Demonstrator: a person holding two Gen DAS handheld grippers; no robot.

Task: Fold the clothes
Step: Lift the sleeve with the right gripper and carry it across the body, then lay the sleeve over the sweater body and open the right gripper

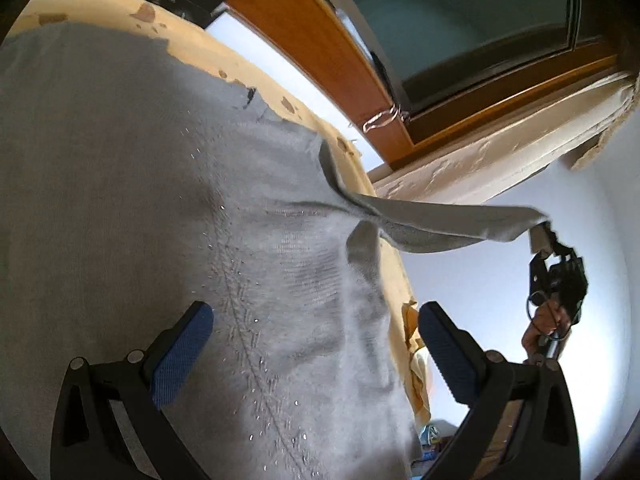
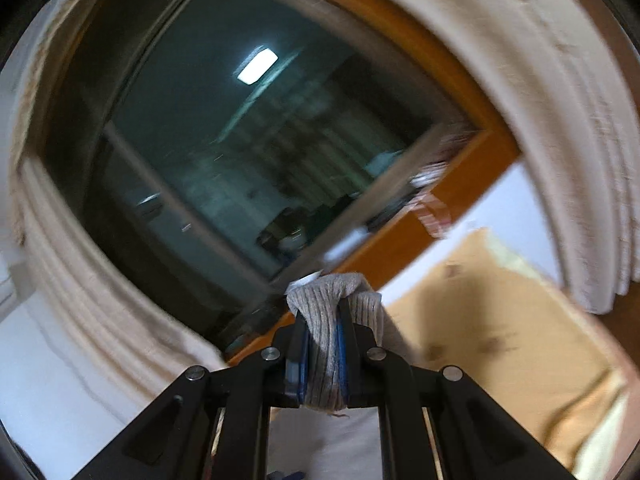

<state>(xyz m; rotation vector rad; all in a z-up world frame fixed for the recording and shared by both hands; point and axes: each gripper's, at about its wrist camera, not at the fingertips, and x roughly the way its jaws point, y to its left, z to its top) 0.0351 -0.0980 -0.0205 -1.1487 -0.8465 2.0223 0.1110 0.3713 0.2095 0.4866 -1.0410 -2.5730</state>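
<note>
Grey knit sweater (image 1: 168, 216): spread across left and centre of left wrist view, on tan surface (image 1: 208, 46).
Sleeve (image 1: 440, 220): lifted toward right edge.
Right gripper (image 2: 322, 354): jaws clenched on sleeve cuff (image 2: 332, 292).
Left gripper (image 1: 316, 352): jaws released, wide over sweater.

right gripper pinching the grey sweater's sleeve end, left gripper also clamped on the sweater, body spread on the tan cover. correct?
Not quite: the left gripper is open, its blue pads wide apart over the grey sweater, as the left wrist view shows. The right gripper does pinch the sleeve end, and the body lies spread on the tan cover.
</note>
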